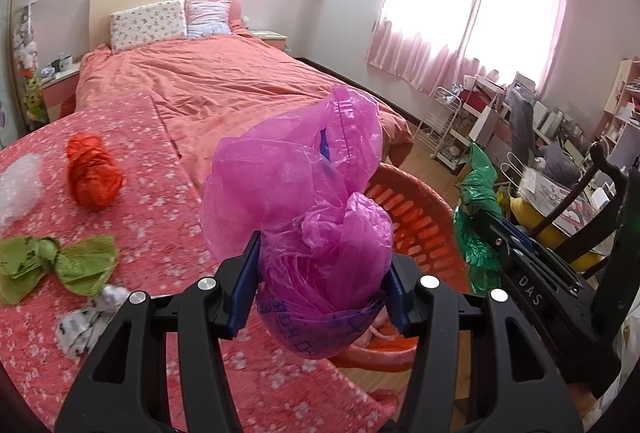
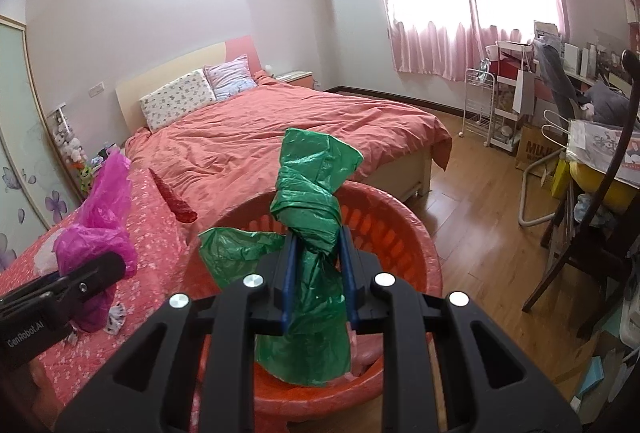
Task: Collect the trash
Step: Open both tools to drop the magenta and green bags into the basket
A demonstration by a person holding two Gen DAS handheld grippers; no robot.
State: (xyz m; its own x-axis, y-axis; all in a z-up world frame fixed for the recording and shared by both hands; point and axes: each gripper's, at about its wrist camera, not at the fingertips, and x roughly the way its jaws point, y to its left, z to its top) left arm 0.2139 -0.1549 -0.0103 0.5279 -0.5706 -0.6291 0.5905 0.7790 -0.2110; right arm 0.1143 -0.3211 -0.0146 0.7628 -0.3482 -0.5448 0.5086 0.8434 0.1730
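Above one red basket, the left gripper clamps one pink bag and the right gripper one green bag, while four scraps lie on the table.

Daylight thru pink curtains, far right; panes blown out to white in both views. Room bright, soft pink cast, shadows faint. Strong fisheye: walls bow, dark vignette at corners. Slight motion blur on near floral cloth and small scraps at left. Far bed fairly sharp. Black gripper bodies near lens dark, w/ small glints on bolts.
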